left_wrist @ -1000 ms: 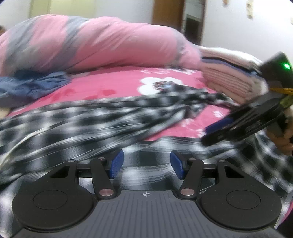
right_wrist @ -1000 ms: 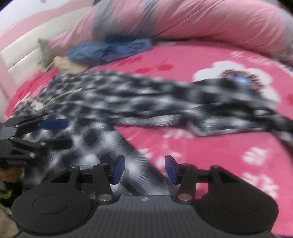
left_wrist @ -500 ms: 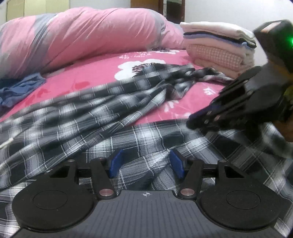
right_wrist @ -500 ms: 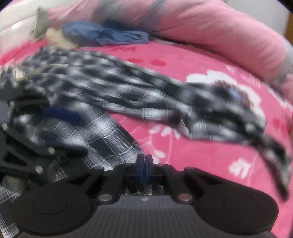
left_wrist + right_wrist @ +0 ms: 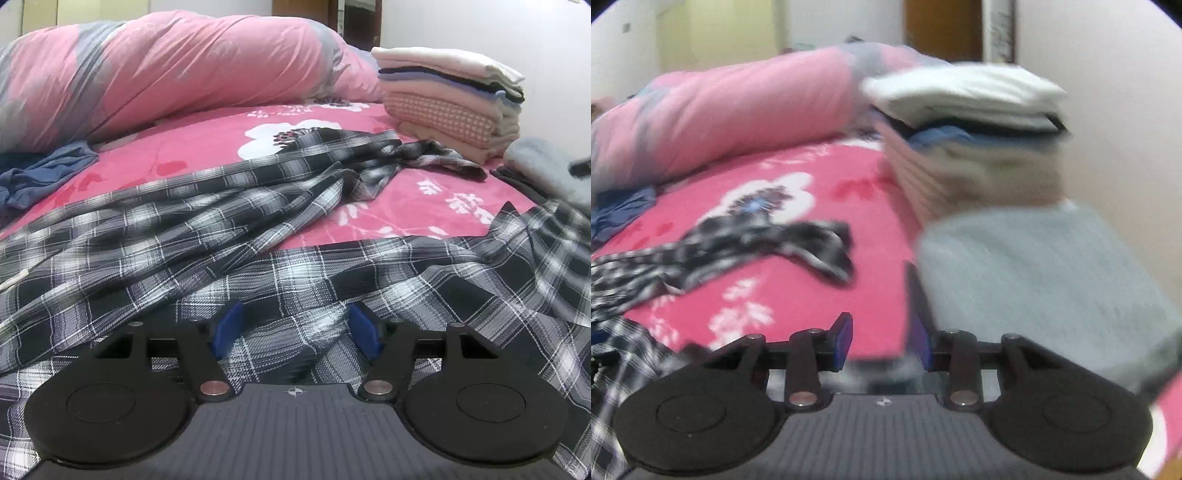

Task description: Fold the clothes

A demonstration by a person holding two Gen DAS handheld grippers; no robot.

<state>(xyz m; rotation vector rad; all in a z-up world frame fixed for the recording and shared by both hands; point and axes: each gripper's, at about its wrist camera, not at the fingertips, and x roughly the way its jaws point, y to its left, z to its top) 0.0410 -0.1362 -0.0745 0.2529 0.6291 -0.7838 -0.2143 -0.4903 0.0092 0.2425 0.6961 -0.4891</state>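
1. Writing: none readable in either view.
2. Plaid shirt (image 5: 258, 229), black, white and grey check, rumpled, spread across pink floral bed (image 5: 207, 147) from 9 to 3 o'clock in left view.
3. Left gripper (image 5: 295, 326) jaws spread, just been opening, shirt fabric under and between them, not pinched.
4. Right gripper (image 5: 881, 341) jaws apart, just reopened, nothing gripped; grey folded garment (image 5: 1034, 280) at 2 o'clock, folded stack (image 5: 967, 140) at 1 o'clock. View blurred.

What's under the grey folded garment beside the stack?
A dark folded item shows beneath the grey garment, both on the pink floral bedsheet. Most of it is covered, so I can't identify it.
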